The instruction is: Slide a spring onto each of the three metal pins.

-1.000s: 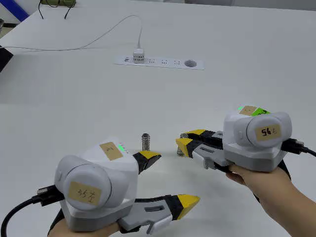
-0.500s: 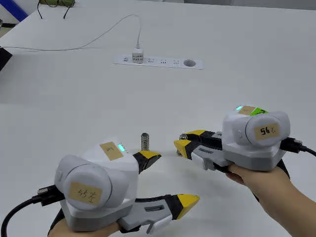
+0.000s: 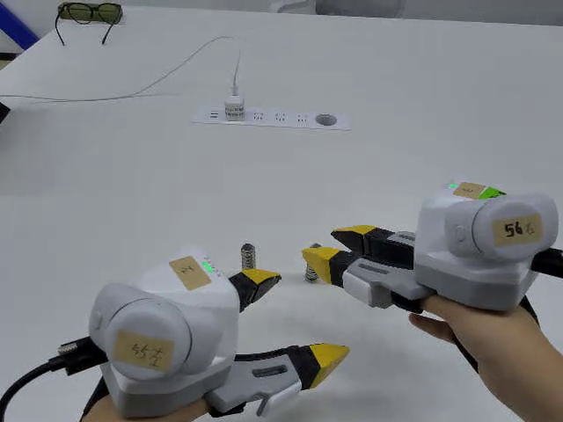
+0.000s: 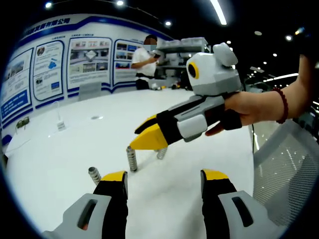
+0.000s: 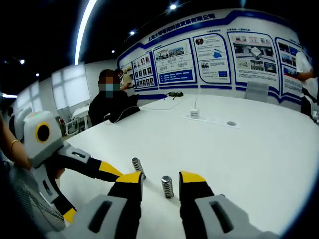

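Note:
Short metal pins wrapped in springs stand upright on the white table (image 3: pixel 132 193). In the head view one spring pin (image 3: pixel 248 257) stands just beyond my left gripper (image 3: pixel 295 321), which is open and empty. A second spring pin (image 3: pixel 311 264) is partly hidden behind the lower tip of my right gripper (image 3: pixel 336 246). The left gripper view has three spring pins (image 4: pixel 93 174) (image 4: pixel 131 159) (image 4: pixel 160 153) ahead of my left gripper (image 4: pixel 164 177), with the right gripper's tip over the middle one. In the right gripper view one spring pin (image 5: pixel 166 186) stands in the gap of my open right gripper (image 5: pixel 161 178), untouched, and another spring pin (image 5: pixel 138 167) stands behind it.
A white power strip (image 3: pixel 268 117) with a plugged charger and cable lies at the far middle of the table. Glasses (image 3: pixel 88 12) rest at the far left. A person (image 5: pixel 110 102) sits at the table's far side. The table edge (image 4: pixel 251 144) runs close on the right.
The head camera has shifted a little, so the whole scene sits lower and further left. Both grippers stay open and hold about the same places by the pins.

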A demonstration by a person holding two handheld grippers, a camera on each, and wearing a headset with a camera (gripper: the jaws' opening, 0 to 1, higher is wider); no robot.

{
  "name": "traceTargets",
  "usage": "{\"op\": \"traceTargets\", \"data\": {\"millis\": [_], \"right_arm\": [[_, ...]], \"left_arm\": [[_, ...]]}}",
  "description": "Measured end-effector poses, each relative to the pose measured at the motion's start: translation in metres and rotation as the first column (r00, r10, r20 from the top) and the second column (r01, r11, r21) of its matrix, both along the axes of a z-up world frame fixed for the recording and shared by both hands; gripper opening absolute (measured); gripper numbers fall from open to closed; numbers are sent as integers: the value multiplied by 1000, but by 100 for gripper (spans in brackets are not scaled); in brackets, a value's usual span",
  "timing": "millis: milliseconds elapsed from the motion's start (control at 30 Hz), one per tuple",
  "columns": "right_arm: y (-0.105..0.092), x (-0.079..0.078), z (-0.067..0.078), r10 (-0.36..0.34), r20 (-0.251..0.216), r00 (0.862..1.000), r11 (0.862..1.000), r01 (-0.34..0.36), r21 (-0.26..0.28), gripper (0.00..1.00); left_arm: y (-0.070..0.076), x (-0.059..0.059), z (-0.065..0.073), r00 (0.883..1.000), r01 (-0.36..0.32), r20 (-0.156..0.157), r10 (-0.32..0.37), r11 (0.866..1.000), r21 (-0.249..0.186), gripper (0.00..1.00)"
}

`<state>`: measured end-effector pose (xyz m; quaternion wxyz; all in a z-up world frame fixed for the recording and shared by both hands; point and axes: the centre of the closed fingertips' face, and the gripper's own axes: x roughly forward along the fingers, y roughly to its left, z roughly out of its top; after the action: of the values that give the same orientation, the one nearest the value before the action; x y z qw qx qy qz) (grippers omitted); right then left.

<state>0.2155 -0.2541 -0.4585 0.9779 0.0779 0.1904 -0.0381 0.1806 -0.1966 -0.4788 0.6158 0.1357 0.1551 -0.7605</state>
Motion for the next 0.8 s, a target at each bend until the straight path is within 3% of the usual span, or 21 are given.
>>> {"op": "traceTargets", "data": {"millis": [200, 300, 600, 800], "right_arm": [[-4, -14, 8, -7, -4, 1000, 1000, 7, -2, 37], [-7, -21, 9, -16, -5, 1000, 1000, 16, 2, 39], [-11, -44, 14, -29, 9, 1000, 999, 29, 13, 46], [-11, -57, 15, -26, 8, 1000, 1000, 26, 9, 48]], "left_arm": [[-5, -4, 0, 1000, 13, 22, -13, 1000, -2, 58], [-9, -5, -1, 998, 32, 61, -32, 999, 1, 56], [-22, -13, -1, 990, 82, 115, -81, 997, -5, 52], [-32, -14, -7, 987, 93, 129, -94, 996, 14, 48]]}}
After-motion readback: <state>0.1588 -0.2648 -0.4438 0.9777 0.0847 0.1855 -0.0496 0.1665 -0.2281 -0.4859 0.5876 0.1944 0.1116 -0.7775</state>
